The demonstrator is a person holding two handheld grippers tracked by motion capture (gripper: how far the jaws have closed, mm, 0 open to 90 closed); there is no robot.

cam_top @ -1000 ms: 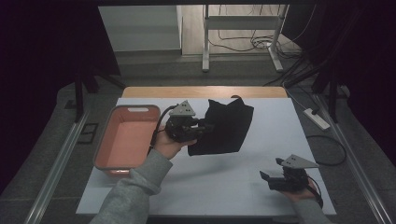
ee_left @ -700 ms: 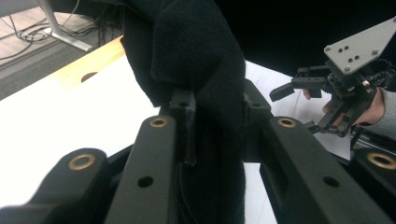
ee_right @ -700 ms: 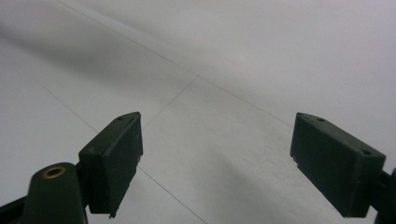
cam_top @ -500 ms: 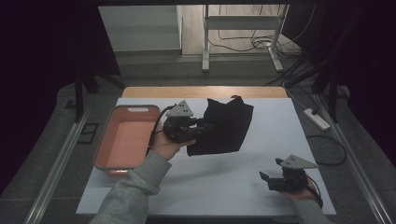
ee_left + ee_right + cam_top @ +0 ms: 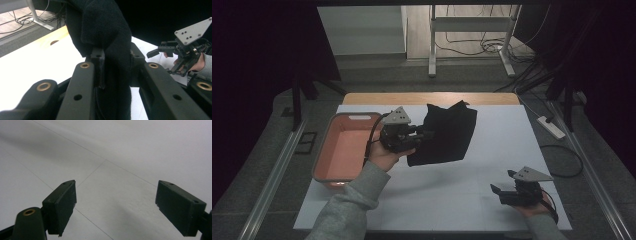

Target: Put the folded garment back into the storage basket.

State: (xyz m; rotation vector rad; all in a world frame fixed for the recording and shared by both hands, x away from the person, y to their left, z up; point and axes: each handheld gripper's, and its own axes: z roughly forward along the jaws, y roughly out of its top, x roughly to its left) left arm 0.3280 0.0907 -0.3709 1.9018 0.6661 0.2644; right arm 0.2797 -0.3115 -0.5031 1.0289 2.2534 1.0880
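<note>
Grey sleeves; black left tongs point(image 5: 424, 135) and right tongs point(image 5: 501, 190) with brass rivets, grey three-cornered plates, black cables.

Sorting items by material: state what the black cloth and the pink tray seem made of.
Black cloth: looks like fleece or felt, matte with a fuzzy nap, and it drapes limply from the left gripper. Pink tray: probably moulded plastic, smooth with an even colour and rounded rim.

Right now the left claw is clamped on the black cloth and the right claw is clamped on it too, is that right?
Not quite. The left claw is clamped on the black cloth, but the right claw is open and holds nothing, over the bare white table. The right gripper view shows it.
</note>
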